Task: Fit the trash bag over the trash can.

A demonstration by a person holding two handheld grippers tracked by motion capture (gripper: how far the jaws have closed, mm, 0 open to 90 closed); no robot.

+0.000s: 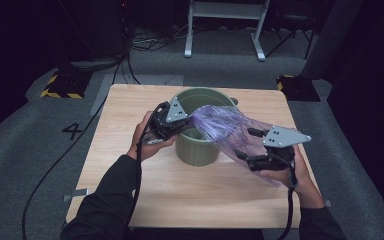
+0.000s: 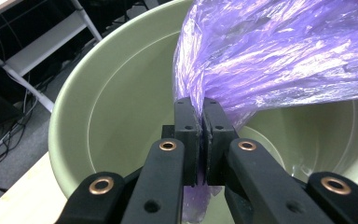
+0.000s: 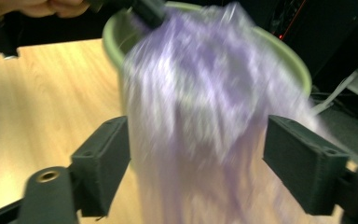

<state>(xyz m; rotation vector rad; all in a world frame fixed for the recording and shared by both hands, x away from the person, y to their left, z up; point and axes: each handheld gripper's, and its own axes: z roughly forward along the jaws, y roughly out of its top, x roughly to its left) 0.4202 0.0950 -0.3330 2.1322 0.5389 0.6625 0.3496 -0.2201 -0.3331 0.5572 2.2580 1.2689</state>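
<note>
Purple bag [image 1: 220, 127] stretches from the pinching left claw [image 1: 186, 126] through the wide-open right claw [image 1: 245, 145].

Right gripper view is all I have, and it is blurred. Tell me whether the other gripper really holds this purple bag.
Observer: Yes. In the left gripper view the left gripper is shut on an edge of the purple bag, just above the green bucket.
Operator: Say where my own gripper sits.
Observer: The high view shows the right gripper open beside the bucket's right side, over the table, with the bag stretched towards it.
Operator: Report what is in the bucket.
Observer: The left gripper view shows bare green wall and floor inside; the bag hangs over the opening.
</note>
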